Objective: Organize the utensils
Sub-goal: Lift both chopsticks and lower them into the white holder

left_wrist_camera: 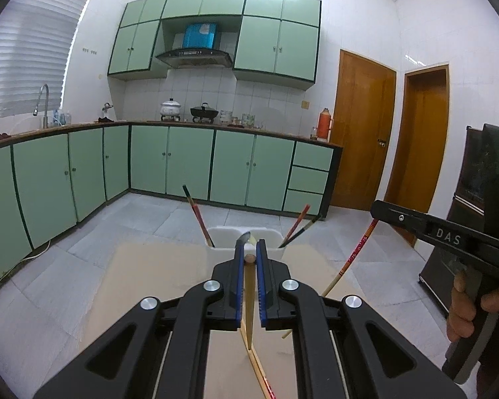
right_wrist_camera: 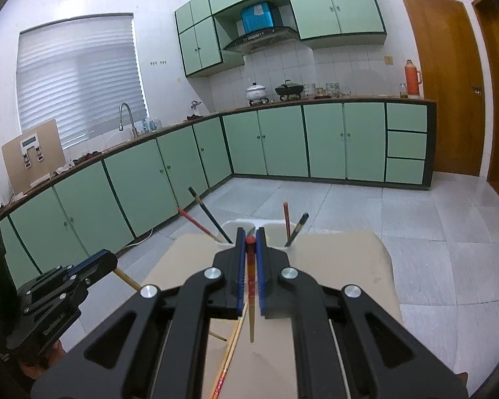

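My left gripper (left_wrist_camera: 249,246) is shut on a pale wooden chopstick (left_wrist_camera: 249,299) that hangs tip-down between the blue pads, above the beige table (left_wrist_camera: 156,276). My right gripper (right_wrist_camera: 249,234) is shut on a red patterned chopstick (right_wrist_camera: 250,282), also tip-down. Just beyond both stands a white utensil holder (left_wrist_camera: 223,232) with dark and red chopsticks (left_wrist_camera: 198,216) leaning in its outer compartments and a metal utensil (left_wrist_camera: 243,236) in the middle. The left wrist view shows the right gripper (left_wrist_camera: 377,208) at right with its chopstick (left_wrist_camera: 352,256). Another chopstick (right_wrist_camera: 229,355) lies on the table.
The table (right_wrist_camera: 349,266) ends just past the holder (right_wrist_camera: 279,226), with grey floor tiles beyond. Green cabinets (left_wrist_camera: 189,163) line the far walls. A dark cabinet (left_wrist_camera: 462,206) stands at right, and a hand (left_wrist_camera: 465,302) grips the right gripper's handle.
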Tool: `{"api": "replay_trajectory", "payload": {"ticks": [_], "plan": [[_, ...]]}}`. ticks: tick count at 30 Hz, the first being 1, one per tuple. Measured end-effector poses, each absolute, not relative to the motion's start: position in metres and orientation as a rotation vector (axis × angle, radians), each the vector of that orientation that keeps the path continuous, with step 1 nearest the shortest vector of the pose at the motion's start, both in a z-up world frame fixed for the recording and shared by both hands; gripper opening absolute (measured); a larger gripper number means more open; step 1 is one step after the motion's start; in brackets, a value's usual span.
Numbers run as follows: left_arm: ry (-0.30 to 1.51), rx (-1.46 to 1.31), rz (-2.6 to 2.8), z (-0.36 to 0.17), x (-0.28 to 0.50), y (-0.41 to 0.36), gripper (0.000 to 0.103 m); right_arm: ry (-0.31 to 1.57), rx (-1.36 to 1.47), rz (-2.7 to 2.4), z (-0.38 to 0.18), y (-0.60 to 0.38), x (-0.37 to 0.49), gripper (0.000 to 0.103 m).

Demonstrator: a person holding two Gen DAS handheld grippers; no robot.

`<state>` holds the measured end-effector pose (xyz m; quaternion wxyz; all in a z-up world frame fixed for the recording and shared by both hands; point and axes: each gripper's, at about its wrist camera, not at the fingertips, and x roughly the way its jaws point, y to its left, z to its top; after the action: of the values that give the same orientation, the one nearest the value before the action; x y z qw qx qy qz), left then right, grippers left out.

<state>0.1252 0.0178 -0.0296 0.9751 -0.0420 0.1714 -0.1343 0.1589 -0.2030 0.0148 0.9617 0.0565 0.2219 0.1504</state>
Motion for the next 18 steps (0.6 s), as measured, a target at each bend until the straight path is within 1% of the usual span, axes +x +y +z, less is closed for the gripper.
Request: {"api": "replay_trajectory", "payload": {"ticks": [11, 18], "plan": [[0.216, -0.075, -0.269, 0.02, 0.137, 0.018, 0.007, 0.354, 0.095, 0.309, 0.059, -0.207, 0.177, 0.005], [0.124, -0.065, -0.262, 0.056, 0.162, 0.015, 0.007, 0.287, 0.085, 0.304, 0.093, -0.206, 0.204, 0.005]]}}
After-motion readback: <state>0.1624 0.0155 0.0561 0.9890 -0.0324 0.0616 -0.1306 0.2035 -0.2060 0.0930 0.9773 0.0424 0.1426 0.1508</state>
